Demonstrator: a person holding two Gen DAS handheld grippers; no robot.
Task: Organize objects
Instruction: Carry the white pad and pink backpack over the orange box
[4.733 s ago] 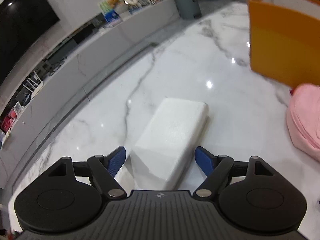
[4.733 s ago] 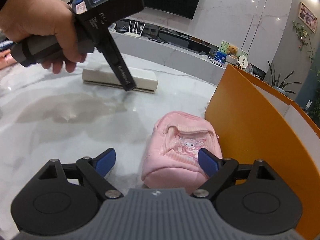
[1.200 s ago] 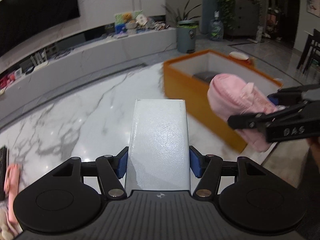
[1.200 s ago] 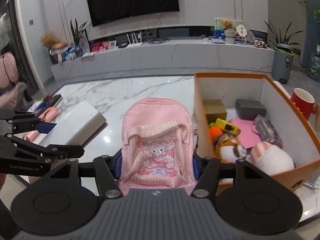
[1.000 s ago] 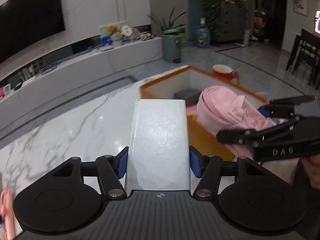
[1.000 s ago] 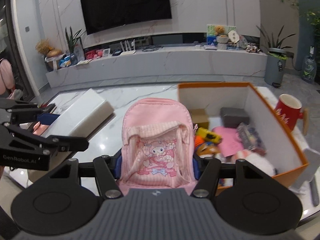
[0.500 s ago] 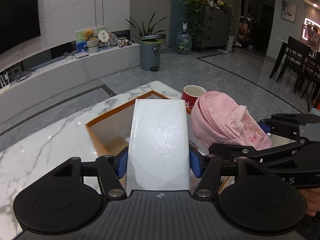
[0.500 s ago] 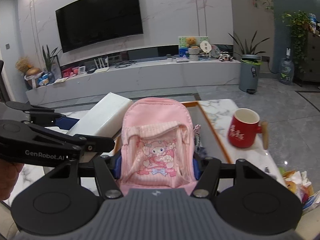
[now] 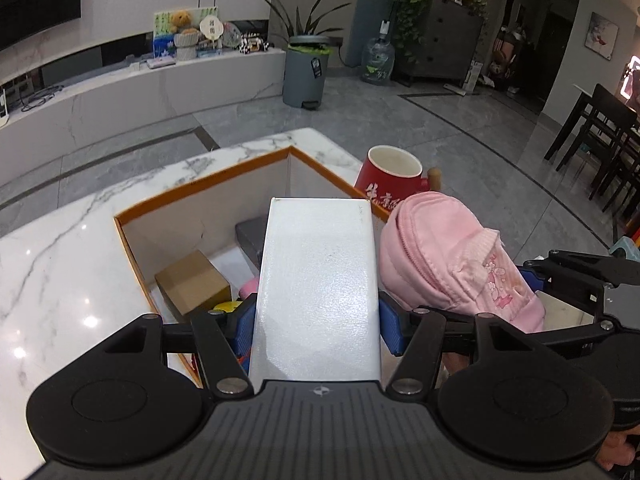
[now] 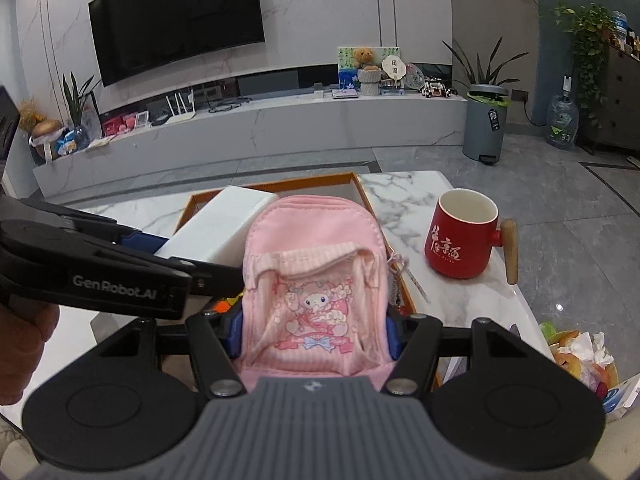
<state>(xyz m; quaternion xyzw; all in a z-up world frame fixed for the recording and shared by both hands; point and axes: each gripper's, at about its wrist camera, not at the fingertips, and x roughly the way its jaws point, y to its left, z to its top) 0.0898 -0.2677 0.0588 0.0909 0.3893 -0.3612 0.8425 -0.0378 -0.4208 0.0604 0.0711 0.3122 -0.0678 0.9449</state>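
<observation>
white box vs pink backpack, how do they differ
The white box is hard, flat-sided and plain; the pink backpack is soft, rounded and carries a cartoon print. The box sits in the left hand-held gripper, the backpack in the right hand-held gripper. Both are clamped, held above the orange bin.

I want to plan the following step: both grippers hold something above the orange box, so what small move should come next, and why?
Probably lower the left gripper a little and release the white pack into the orange box. The pack already hangs over the box opening, its far end above the floor near the cardboard box. The pink bag in the right gripper can follow.
</observation>
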